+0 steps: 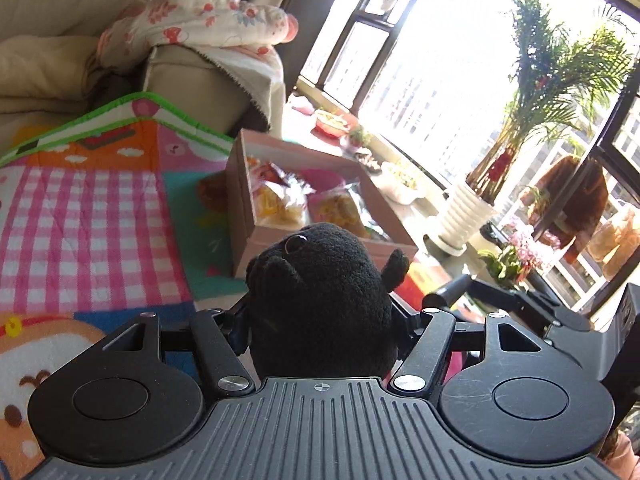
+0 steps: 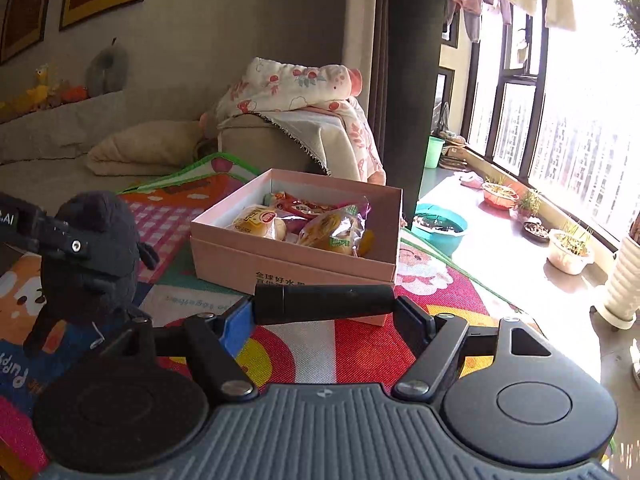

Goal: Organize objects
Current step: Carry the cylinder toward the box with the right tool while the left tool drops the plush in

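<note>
Left wrist: tool [image 1: 320, 320] grips black plush toy [image 1: 320, 292].

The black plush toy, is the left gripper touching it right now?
Touching. In the right wrist view, a finger of the left gripper presses across the black plush toy, lifted above the play mat.

Your left gripper [image 1: 320, 320]: matte black linkage arms, silver pivot screws, two round black discs, ribbed grey housing with a crosshair mark. Your right gripper [image 2: 324, 308]: identical build, one blue finger pad [image 2: 236, 326].
</note>
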